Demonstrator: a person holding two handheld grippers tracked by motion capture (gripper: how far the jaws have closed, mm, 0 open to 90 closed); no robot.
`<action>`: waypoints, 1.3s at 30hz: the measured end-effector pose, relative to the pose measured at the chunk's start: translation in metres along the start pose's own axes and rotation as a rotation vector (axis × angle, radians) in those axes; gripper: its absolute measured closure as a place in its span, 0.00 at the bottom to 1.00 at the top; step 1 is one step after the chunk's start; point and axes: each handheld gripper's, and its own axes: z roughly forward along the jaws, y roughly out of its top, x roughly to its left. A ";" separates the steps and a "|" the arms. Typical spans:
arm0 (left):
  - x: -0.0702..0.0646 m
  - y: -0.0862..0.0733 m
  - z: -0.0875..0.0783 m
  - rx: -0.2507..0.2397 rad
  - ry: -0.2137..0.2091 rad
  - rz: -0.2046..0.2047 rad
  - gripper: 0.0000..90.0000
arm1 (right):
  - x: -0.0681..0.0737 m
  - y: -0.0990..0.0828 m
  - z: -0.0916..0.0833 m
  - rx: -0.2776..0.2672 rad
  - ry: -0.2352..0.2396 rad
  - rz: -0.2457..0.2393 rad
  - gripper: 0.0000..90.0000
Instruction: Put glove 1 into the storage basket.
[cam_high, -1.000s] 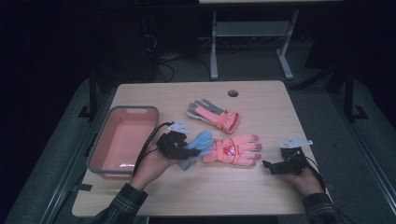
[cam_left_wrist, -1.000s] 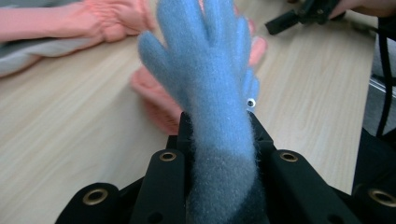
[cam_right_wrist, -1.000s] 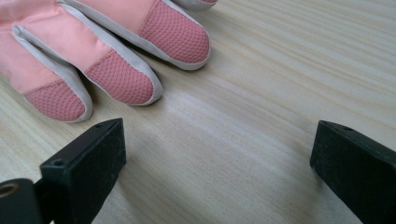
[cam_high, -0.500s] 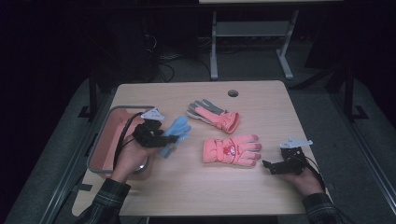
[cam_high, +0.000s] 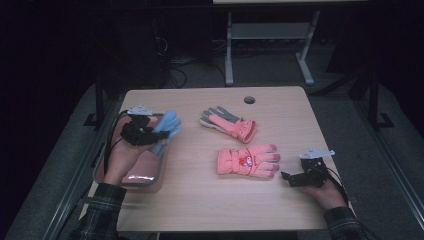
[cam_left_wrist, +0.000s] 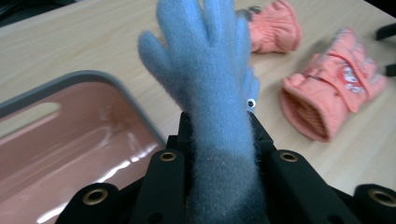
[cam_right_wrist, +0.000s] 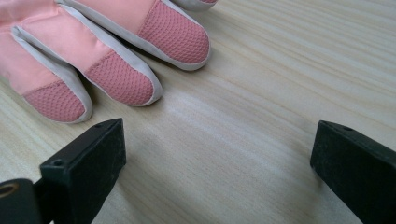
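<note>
A fuzzy light-blue glove (cam_high: 166, 129) (cam_left_wrist: 212, 88) is clamped in my left gripper (cam_high: 146, 134) (cam_left_wrist: 219, 140), held above the right edge of the pink tray (cam_high: 134, 172) (cam_left_wrist: 70, 135). Two pink gloves lie on the table. One with a grey palm (cam_high: 229, 123) (cam_left_wrist: 274, 29) is farther back, and one with a printed badge (cam_high: 248, 161) (cam_left_wrist: 334, 86) lies nearer. My right gripper (cam_high: 292, 178) (cam_right_wrist: 219, 163) rests low on the table, open, just right of the nearer pink glove's fingertips (cam_right_wrist: 105, 70).
The wooden table (cam_high: 280, 120) has a round cable hole (cam_high: 249, 99) near its far edge. A metal stand (cam_high: 270, 35) and cables sit on the dark floor beyond. Bare wood stretches between the right gripper's jaws (cam_right_wrist: 219, 112).
My left gripper has carried the blue glove from beside the nearer pink glove leftward to above the tray. The right gripper has stayed put.
</note>
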 end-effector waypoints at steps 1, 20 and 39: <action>0.003 -0.001 -0.001 -0.002 0.008 -0.004 0.82 | 0.000 0.000 0.000 0.001 0.000 0.001 0.03; 0.065 -0.023 0.021 0.112 0.109 -0.097 0.81 | 0.000 0.000 0.000 0.001 -0.001 0.007 0.03; 0.078 -0.041 0.073 0.273 0.089 -0.119 0.76 | 0.000 0.000 0.000 0.000 -0.002 0.007 0.03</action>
